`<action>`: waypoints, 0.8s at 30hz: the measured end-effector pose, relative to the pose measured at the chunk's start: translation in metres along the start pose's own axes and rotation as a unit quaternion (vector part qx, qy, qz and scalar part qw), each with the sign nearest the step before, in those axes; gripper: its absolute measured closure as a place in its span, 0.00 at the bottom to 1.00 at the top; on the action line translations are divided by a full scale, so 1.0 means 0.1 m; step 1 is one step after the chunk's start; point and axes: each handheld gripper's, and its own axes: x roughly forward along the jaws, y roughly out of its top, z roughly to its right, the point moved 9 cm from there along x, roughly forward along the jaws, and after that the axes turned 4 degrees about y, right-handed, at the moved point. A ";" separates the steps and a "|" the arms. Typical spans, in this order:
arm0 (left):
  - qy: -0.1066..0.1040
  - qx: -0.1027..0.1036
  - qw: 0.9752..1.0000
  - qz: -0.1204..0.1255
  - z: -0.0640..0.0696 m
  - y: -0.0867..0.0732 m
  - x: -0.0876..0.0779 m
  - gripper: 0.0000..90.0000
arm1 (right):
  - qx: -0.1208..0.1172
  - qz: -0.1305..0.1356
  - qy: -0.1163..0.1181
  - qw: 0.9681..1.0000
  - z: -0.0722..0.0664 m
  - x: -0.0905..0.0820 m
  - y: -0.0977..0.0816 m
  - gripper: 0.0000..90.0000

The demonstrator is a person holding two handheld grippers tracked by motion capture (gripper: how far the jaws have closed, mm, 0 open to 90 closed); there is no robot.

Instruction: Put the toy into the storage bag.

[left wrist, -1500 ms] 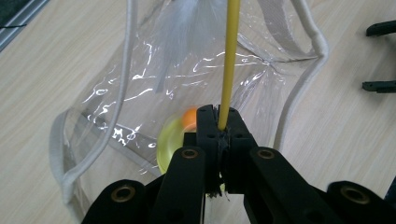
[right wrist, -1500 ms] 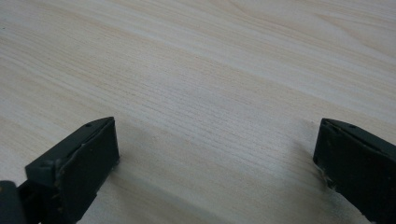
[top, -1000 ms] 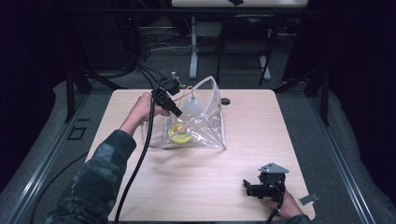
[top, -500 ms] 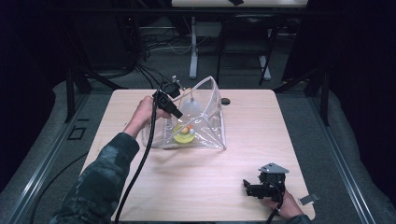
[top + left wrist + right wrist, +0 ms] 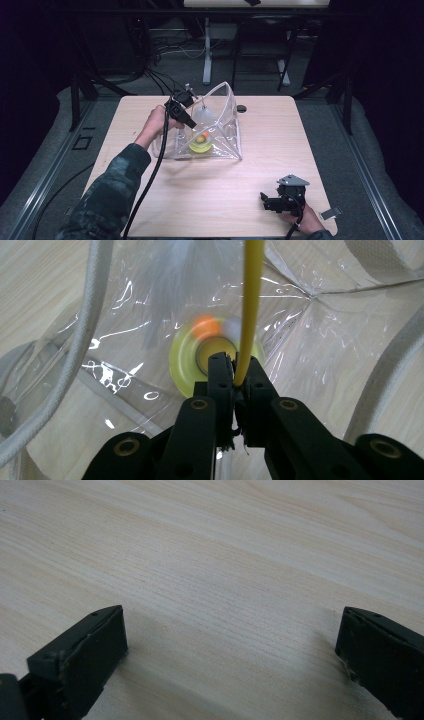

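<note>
Left gripper (image 5: 189,121) reaches into a clear plastic bag (image 5: 227,125) at the far left-centre of the wooden surface (image 5: 215,200). Its jaws are closed on a thin yellow string (image 5: 248,310) that runs up out of frame. Just beyond the jaw tips, inside the bag: yellow disc (image 5: 186,357), blurred, with an orange spot. White cord handles (image 5: 85,325) flank it. Right gripper (image 5: 270,202) rests at the near right, well apart from the bag, jaws spread wide over bare wood.

Light wooden table (image 5: 210,200), clear plastic bag (image 5: 220,145) lying on it, small dark disc (image 5: 242,108) near far edge
</note>
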 end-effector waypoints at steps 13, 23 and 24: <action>0.014 0.006 1.000 0.025 -0.01 0.02 -0.16 0.85 | 0.000 0.001 0.001 1.000 0.00 0.00 0.00 0.00; 0.036 -0.007 0.998 0.045 -0.09 0.06 -0.40 0.57 | 0.000 0.001 0.001 1.000 0.00 0.00 0.00 0.00; 0.040 -0.007 0.998 0.048 -0.10 0.06 -0.42 0.52 | 0.000 0.001 0.001 1.000 0.00 0.00 0.00 0.00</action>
